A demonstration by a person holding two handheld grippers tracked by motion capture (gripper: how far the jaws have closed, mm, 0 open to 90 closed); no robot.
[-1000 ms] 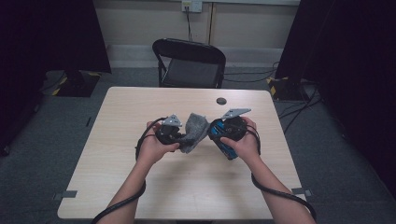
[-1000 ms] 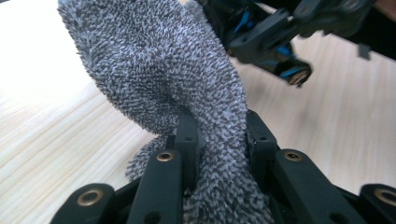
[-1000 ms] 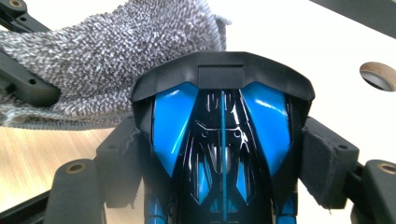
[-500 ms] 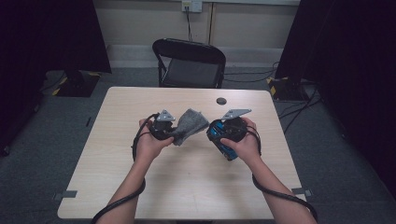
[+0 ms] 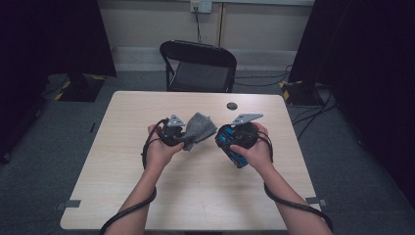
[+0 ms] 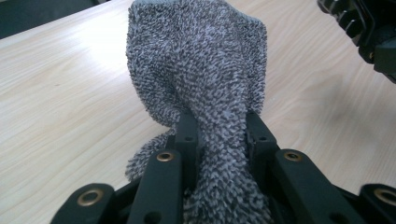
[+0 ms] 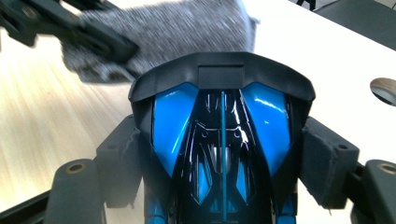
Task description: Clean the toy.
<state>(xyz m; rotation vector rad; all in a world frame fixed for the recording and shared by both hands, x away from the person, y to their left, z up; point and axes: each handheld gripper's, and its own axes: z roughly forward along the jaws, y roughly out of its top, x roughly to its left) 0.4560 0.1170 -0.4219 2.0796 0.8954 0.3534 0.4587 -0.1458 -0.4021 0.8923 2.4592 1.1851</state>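
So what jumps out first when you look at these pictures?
Probably the shiny blue-and-black toy car, clamped in the right gripper above the middle of the wooden table. Next, the fuzzy grey cloth bunched in the left gripper, held close beside the car.

The grey cloth (image 7: 159, 28) blurs in the right gripper view; the blue-and-black object (image 7: 222, 140) runs off the bottom edge.
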